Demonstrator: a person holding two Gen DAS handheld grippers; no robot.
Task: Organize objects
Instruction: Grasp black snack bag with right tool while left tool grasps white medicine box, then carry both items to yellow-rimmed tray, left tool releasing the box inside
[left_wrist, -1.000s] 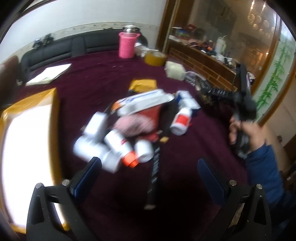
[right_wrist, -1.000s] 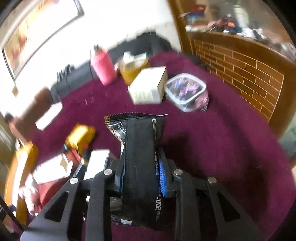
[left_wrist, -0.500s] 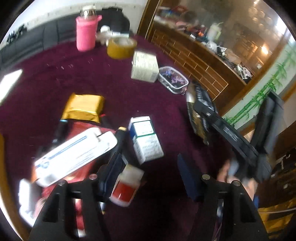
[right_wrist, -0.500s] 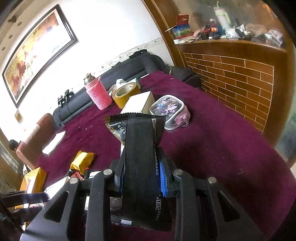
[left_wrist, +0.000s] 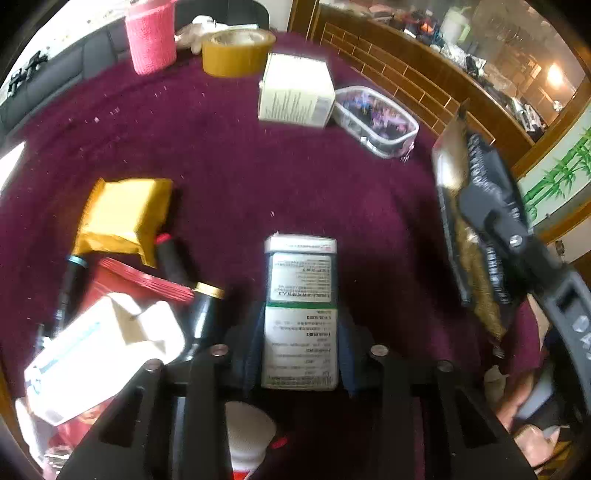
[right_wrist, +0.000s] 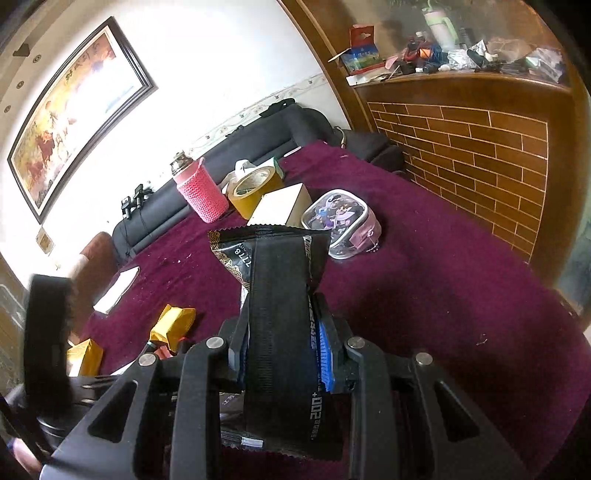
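Note:
My left gripper (left_wrist: 300, 354) is shut on a white and green medicine box (left_wrist: 300, 310) over the purple tablecloth (left_wrist: 240, 166). My right gripper (right_wrist: 282, 347) is shut on a black snack packet (right_wrist: 277, 295) and holds it above the table; it also shows at the right of the left wrist view (left_wrist: 476, 229). To the left of the box lie a gold packet (left_wrist: 125, 214), a red packet (left_wrist: 136, 284), a white box (left_wrist: 99, 354) and dark pens (left_wrist: 201, 314). A white bottle (left_wrist: 247, 435) lies under my left gripper.
At the back of the table stand a pink sleeved bottle (right_wrist: 201, 195), a tape roll (right_wrist: 255, 188), a cream box (right_wrist: 280, 208) and a clear case (right_wrist: 340, 221). A brick-pattern wooden counter (right_wrist: 480, 147) runs along the right. A black sofa (right_wrist: 221, 162) is behind.
My left gripper moved right and forward off the bottle pile and closed on the white and green medicine box. The right gripper kept hold of the black packet and lifted it.

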